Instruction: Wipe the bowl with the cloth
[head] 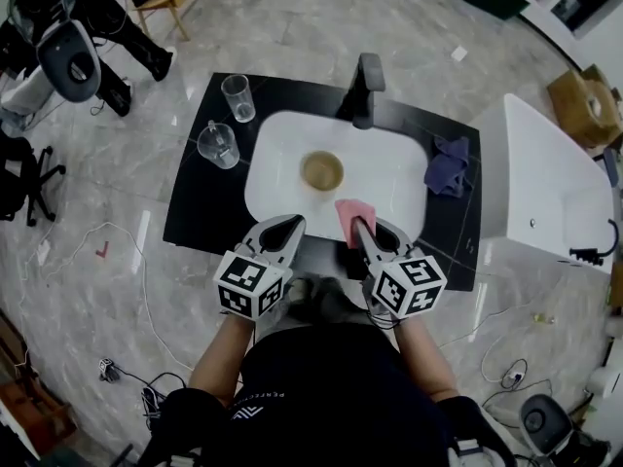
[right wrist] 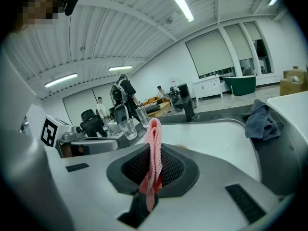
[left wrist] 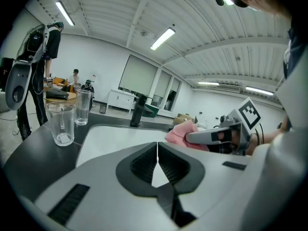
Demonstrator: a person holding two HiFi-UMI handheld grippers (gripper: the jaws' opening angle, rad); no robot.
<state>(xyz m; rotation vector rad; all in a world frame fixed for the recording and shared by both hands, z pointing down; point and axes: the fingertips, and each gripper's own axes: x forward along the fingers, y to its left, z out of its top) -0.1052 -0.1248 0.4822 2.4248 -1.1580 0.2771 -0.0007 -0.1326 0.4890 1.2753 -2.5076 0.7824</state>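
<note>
**Q:** What is nearest the operator?

**A:** Both forearms reach out level, side by side, over the near edge of the black tabletop (head: pixel 195 212). The left claw (head: pixel 290 224) is pressed together on nothing. The right claw (head: pixel 362 228) pinches the pink cloth (head: pixel 348 214). Both claws point toward the far side, just over the near rim of the white sink (head: pixel 268 134).

**Q:** How will that cloth behave?

**A:** It looks soft, light and limp. It is caught by a fold, with a doubled flap standing up past the tips and a tail hanging back behind them. That free flap is likely the part to meet the bowl.

**Q:** And the bowl?

**A:** The bowl (head: pixel 321 171) is small and tan. It sits upright in the middle of the sink, apart from both claws. On that smooth basin it will probably skid under a wipe. I cannot tell what it is made of, so it is best treated as breakable. The rim looks the natural place for the left claw to steady it, once spread.

**Q:** And beyond?

**A:** A dark faucet (head: pixel 365 86) stands at the sink's far edge. One clear glass (head: pixel 218 146) stands on the tabletop to the left, with a second glass (head: pixel 238 97) farther back. A blue rag (head: pixel 448 166) lies crumpled to the right of the sink.
</note>
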